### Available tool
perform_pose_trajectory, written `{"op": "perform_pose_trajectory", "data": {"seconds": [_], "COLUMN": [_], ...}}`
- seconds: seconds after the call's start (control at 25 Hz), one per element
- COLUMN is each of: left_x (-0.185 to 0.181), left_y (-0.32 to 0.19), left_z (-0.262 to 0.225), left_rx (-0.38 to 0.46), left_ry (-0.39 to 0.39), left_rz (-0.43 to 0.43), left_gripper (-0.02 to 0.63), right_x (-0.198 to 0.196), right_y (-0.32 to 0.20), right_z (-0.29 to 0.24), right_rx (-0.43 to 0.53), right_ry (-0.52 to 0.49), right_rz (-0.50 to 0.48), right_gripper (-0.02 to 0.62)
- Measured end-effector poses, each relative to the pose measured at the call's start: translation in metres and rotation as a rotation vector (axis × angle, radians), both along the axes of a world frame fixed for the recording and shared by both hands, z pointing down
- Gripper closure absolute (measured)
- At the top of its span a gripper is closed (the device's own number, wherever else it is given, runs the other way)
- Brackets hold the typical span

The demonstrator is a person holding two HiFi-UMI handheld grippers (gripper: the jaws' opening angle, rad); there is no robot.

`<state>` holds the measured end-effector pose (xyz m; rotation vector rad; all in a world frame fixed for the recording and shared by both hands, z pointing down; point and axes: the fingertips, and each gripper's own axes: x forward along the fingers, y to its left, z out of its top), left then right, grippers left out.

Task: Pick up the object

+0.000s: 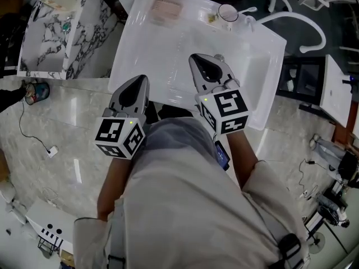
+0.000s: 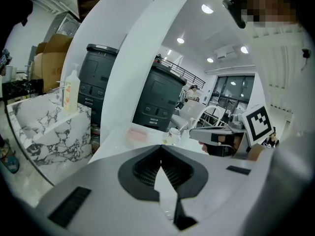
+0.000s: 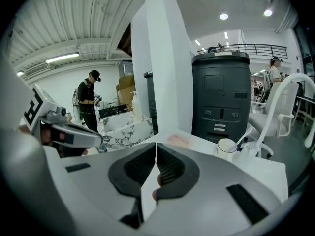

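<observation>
No print can be read anywhere. The only markings are the black-and-white square patterns on each claw's cube. The bottle (image 2: 71, 90) on the marble-patterned block (image 1: 50, 43) has an orange label, too small to make out.

Two small things lie on the glossy white table (image 1: 247, 66), both at its far edge: a flat, pale pink pad (image 1: 167, 9) and, to its right, a round white cup (image 1: 228, 13) with a thin white stick leaning out of it. Which of them the task means cannot be told.

The left claw (image 1: 141, 78) hangs over the near edge of the table, well short of both. Its ribbed black pads meet at the tips and it is clenched on nothing. The right claw (image 1: 194, 56) reaches further over the table, tips pointing between pad and cup but clear of both. It too is closed tight with nothing in its grip.

Beyond the table stand boxy dark grey bins (image 3: 221, 97) and a curved white chair (image 3: 285, 107). A person (image 3: 88, 102) in dark clothes stands in the background.
</observation>
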<state>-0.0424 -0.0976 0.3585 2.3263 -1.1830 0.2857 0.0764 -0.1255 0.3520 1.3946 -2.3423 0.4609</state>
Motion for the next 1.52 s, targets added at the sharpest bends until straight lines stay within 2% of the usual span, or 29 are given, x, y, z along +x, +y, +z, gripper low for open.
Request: {"op": "perform_pose_trajectory", "data": {"seconds": [0.96, 1.52], "left_x": [-0.021, -0.042], "left_y": [-0.033, -0.041], "left_z": [0.017, 0.027], "left_rx": [-0.051, -0.084], "left_ry": [-0.012, -0.012], "left_rz": [-0.007, -0.042], "left_gripper": [0.6, 0.601], "right_x": [-0.017, -0.03], "right_y": [-0.064, -0.09], "right_z": [0.029, 0.069], "right_rx": [-0.041, -0.108], "right_ry": [0.126, 0.201], "right_rz": [-0.059, -0.07], "right_gripper": [0.56, 0.535]}}
